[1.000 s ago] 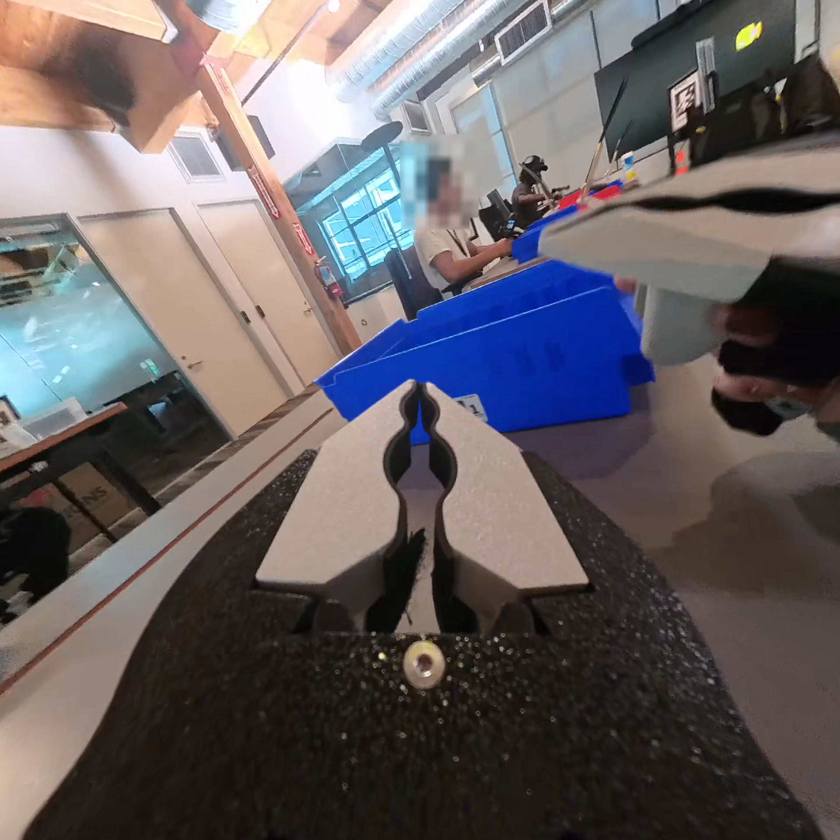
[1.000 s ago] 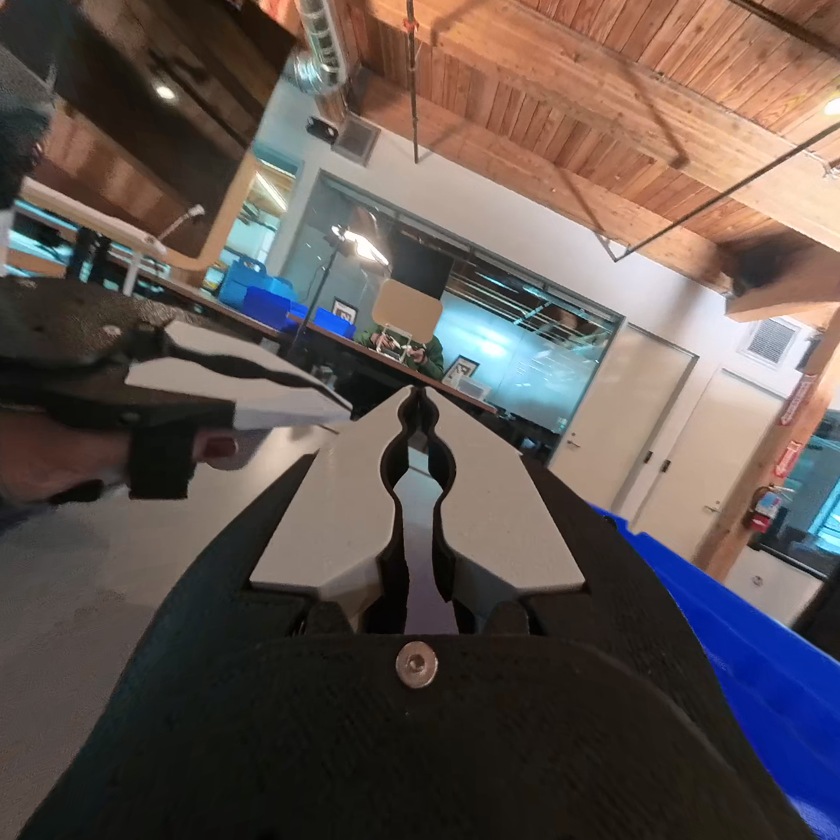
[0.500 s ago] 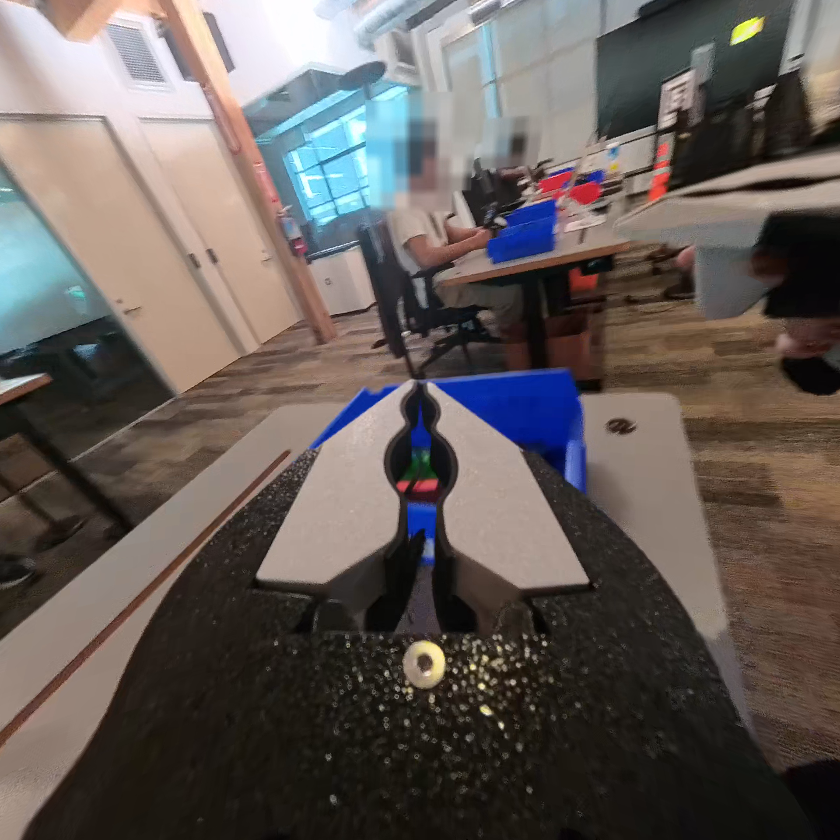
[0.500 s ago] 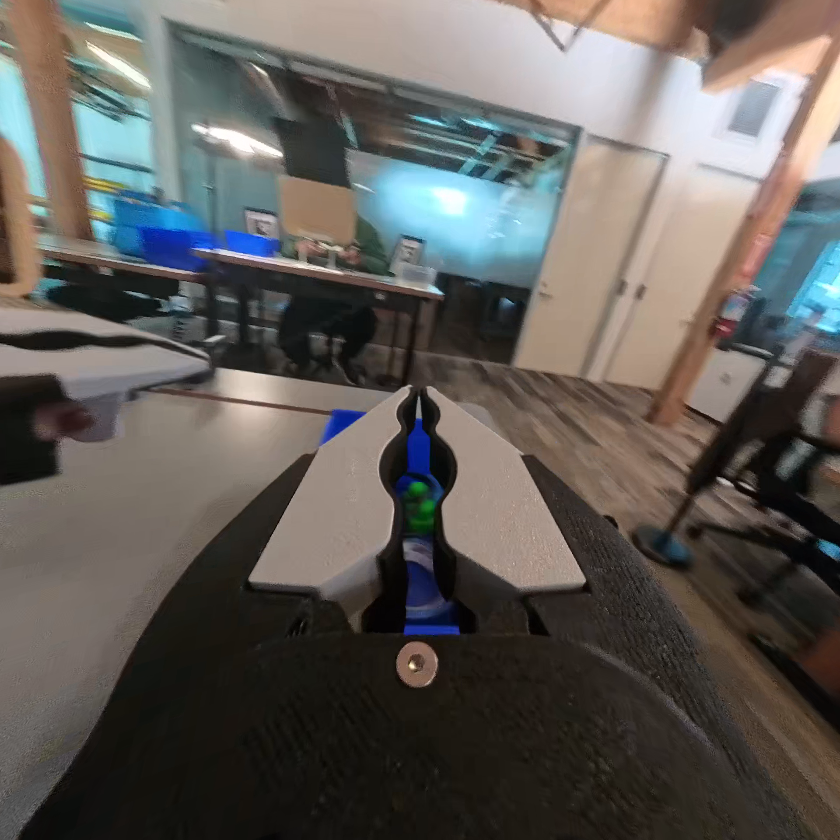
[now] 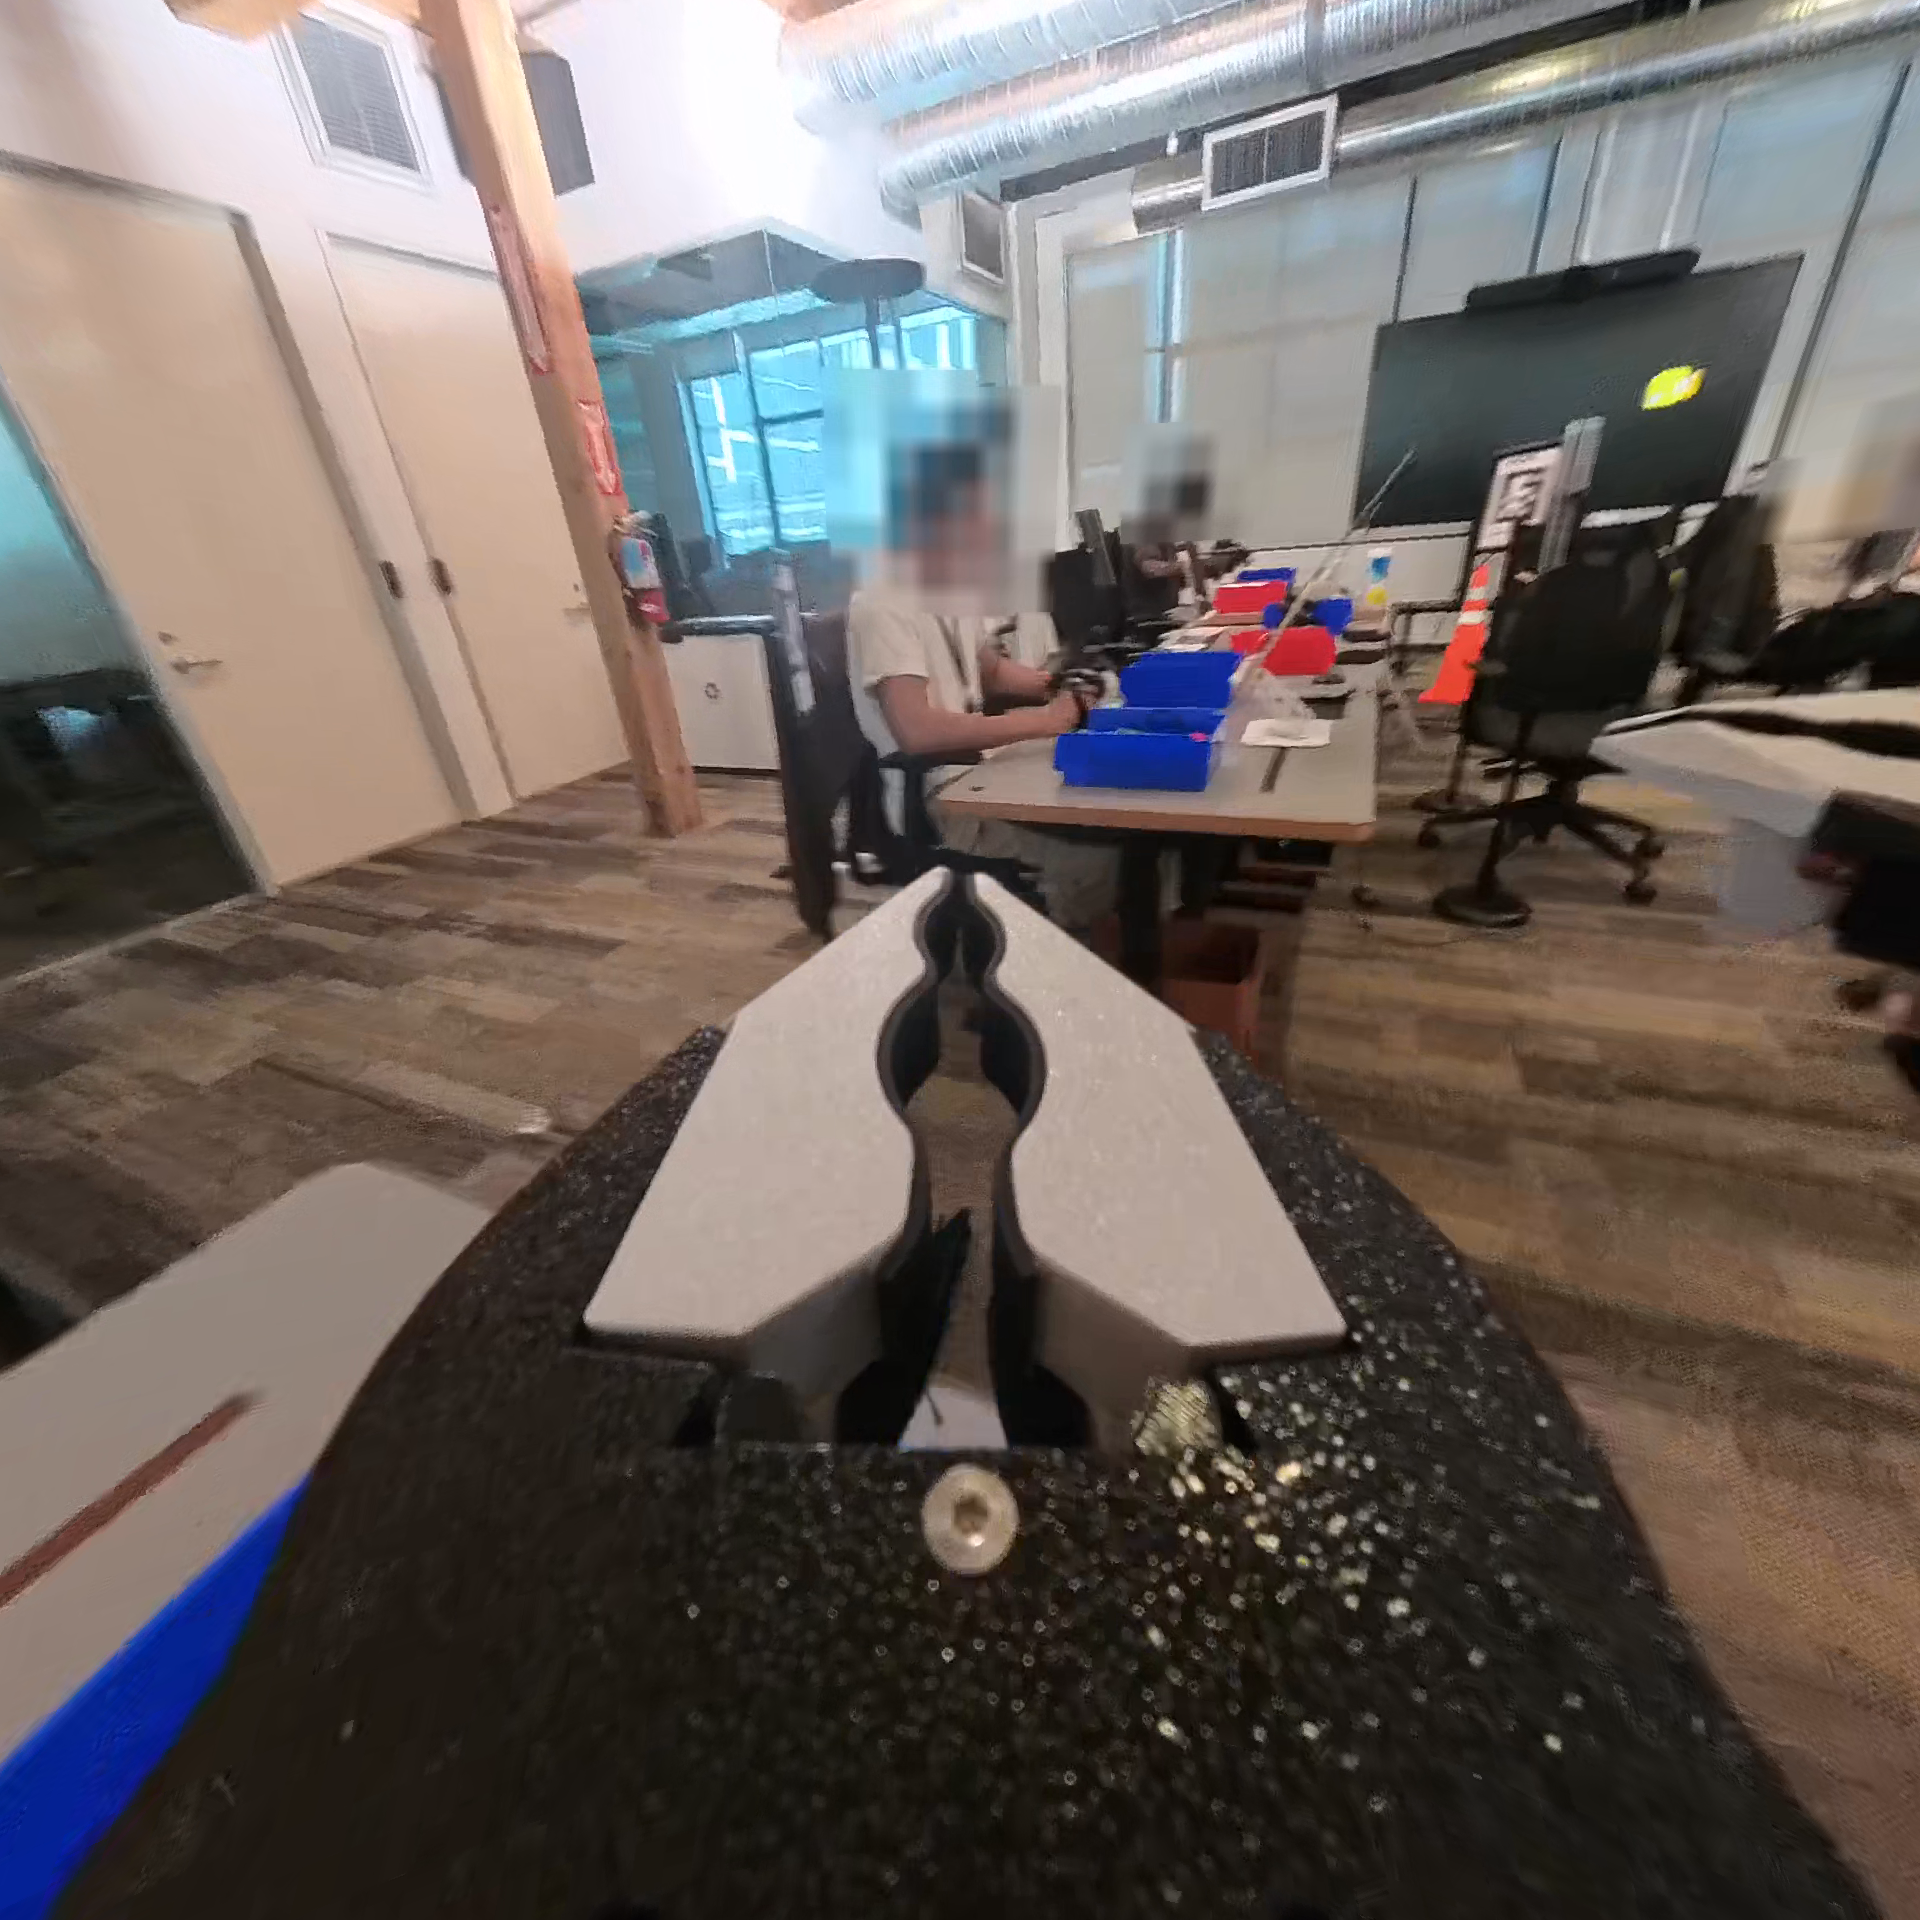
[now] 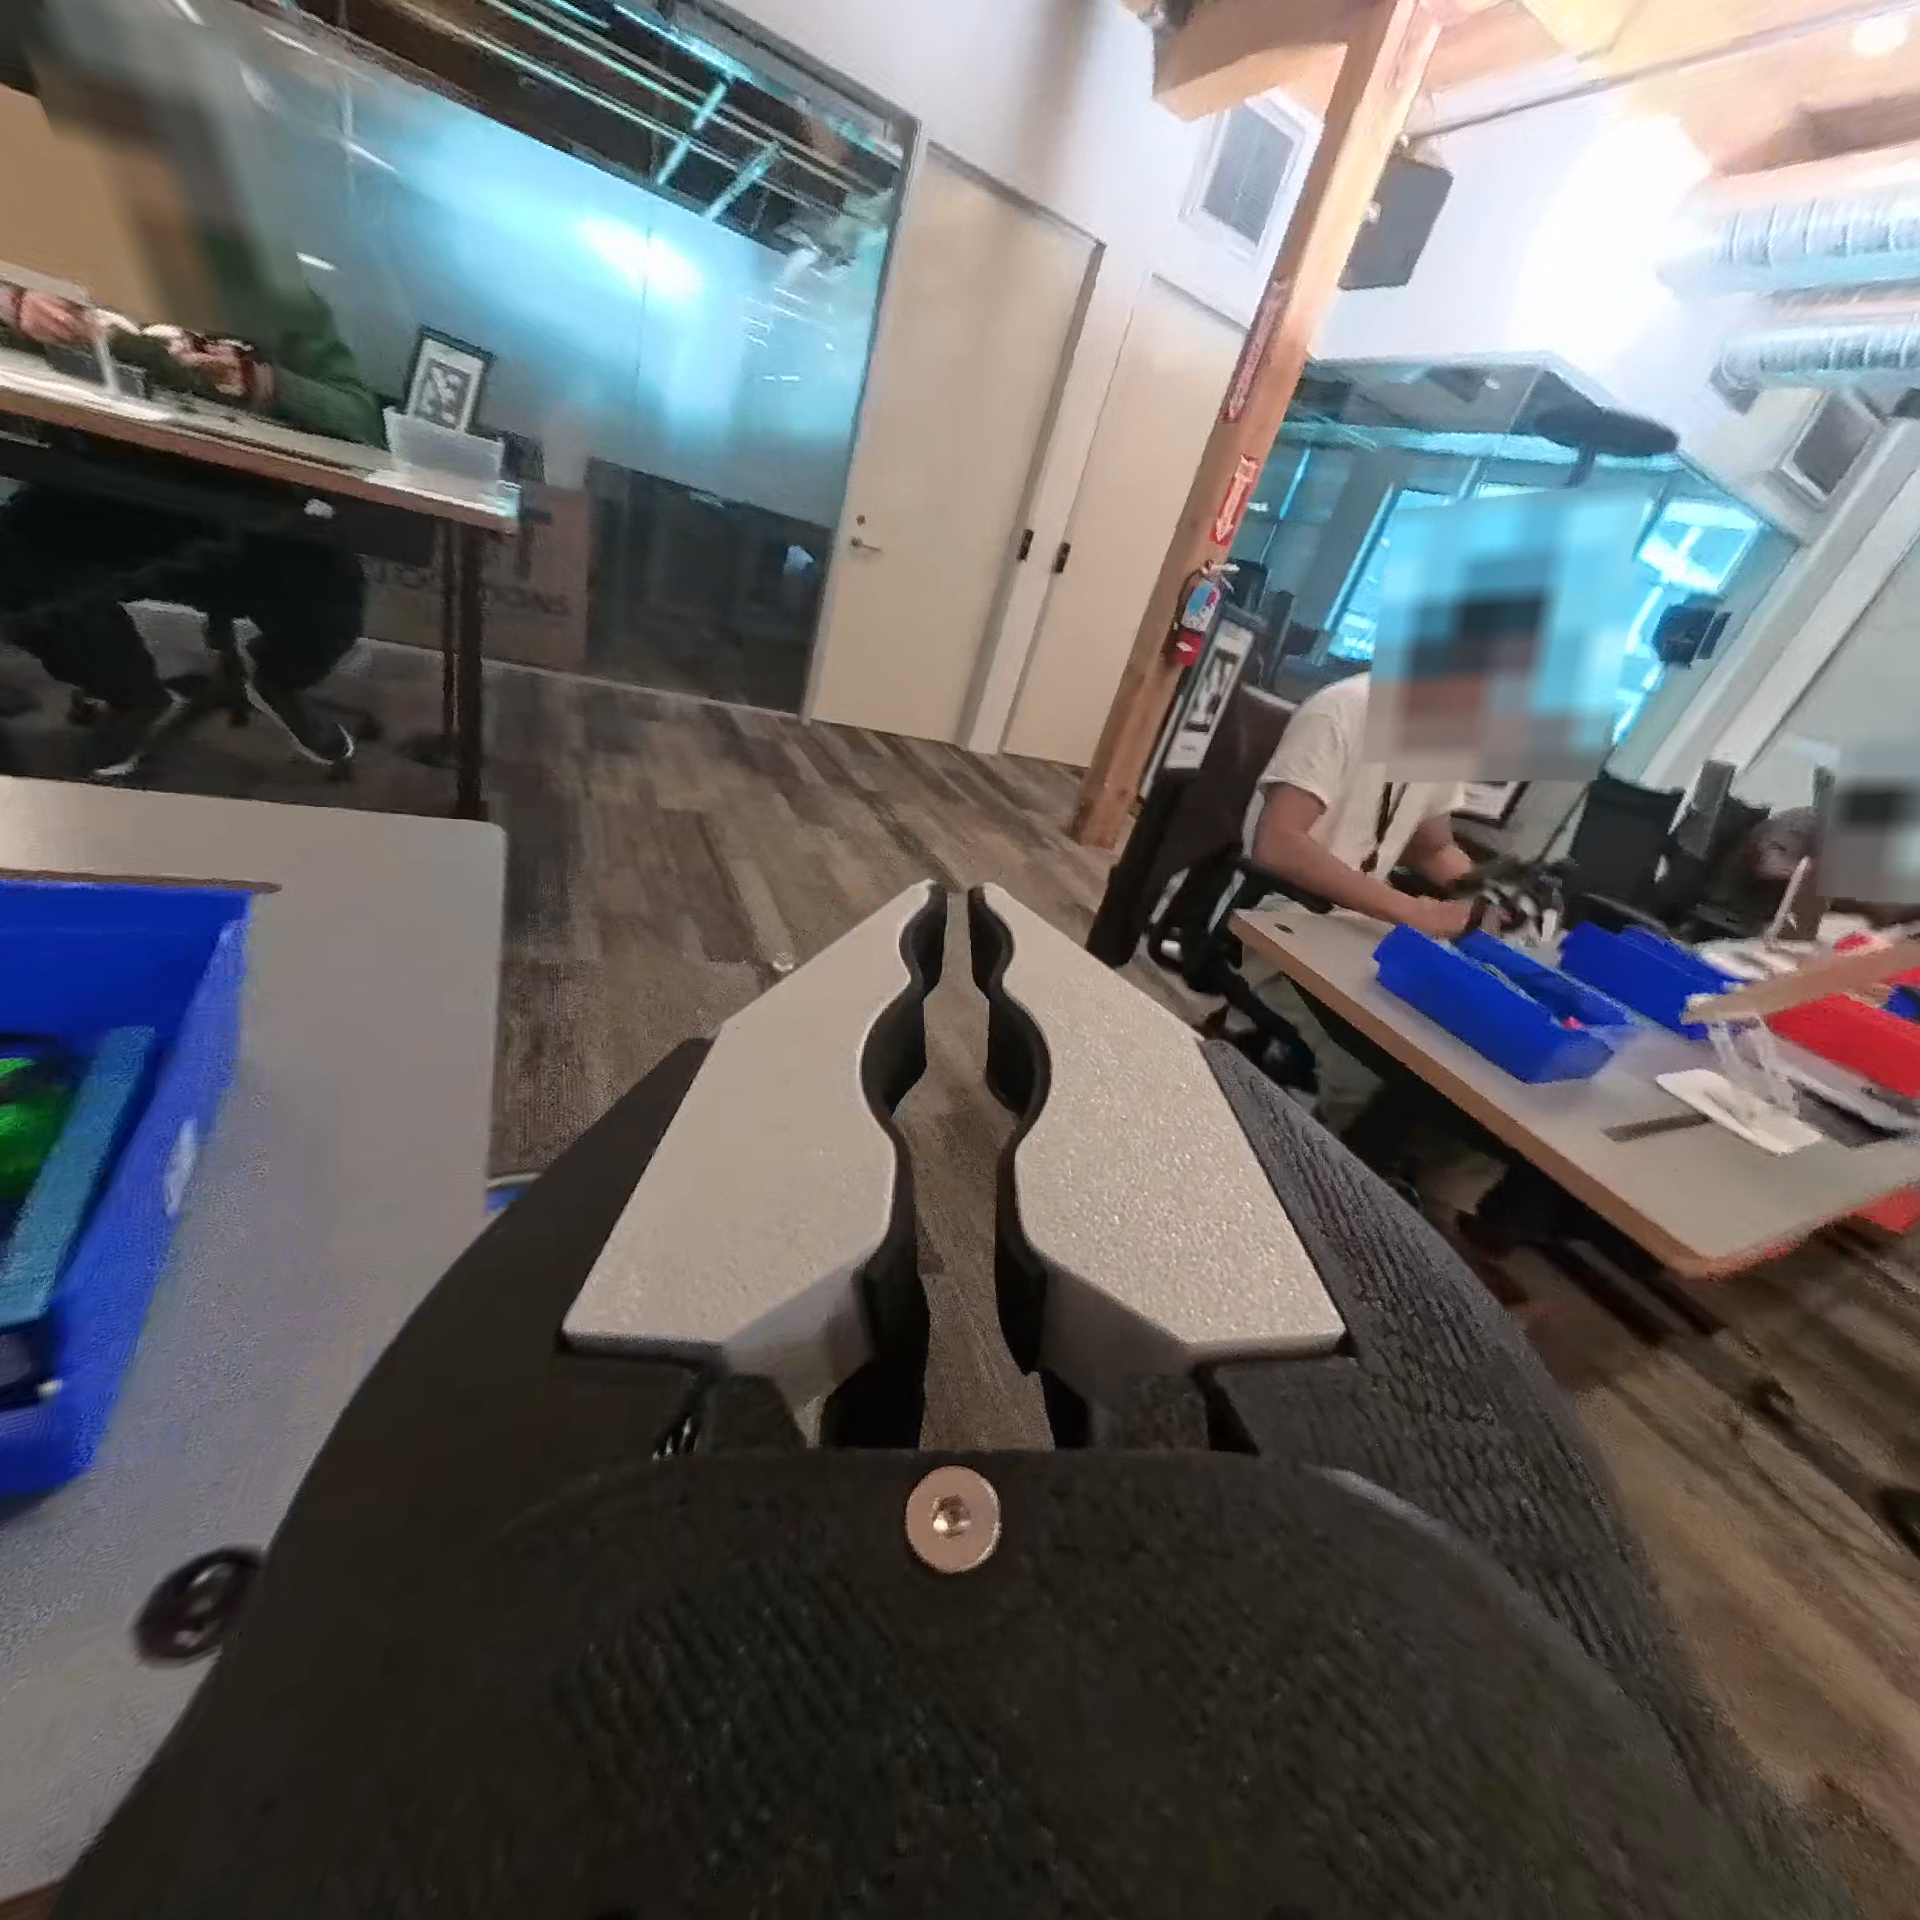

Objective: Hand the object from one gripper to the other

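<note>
Grippers: left gripper (image 5: 958, 883) and right gripper (image 6: 956, 891) both have their fingers nearly together, a thin slit at the tips, and nothing held between them.
Aim: both point out over the wood-look floor (image 5: 416, 997), toward the far desks, not down at the work surface.
Object: not picked up; the likely candidate is a green item (image 6: 26, 1112), blurred, lying in the blue bin (image 6: 156, 1143) at the near left of the right wrist view. What it is cannot be told.
Bin in left view: only a blue corner (image 5: 125, 1662) shows at the near left edge, beside the grey table (image 5: 208, 1309).
Other gripper: the right one shows at the far right edge of the left wrist view (image 5: 1766, 748), well apart from the left.
Risk, aim: with the bin at the frame edges, a reach could strike the bin wall or miss the item.
Risk, fingers: they must spread before any grasp, or they will push the item aside.
Risk, blur: fast swings could knock the bin across the table.
</note>
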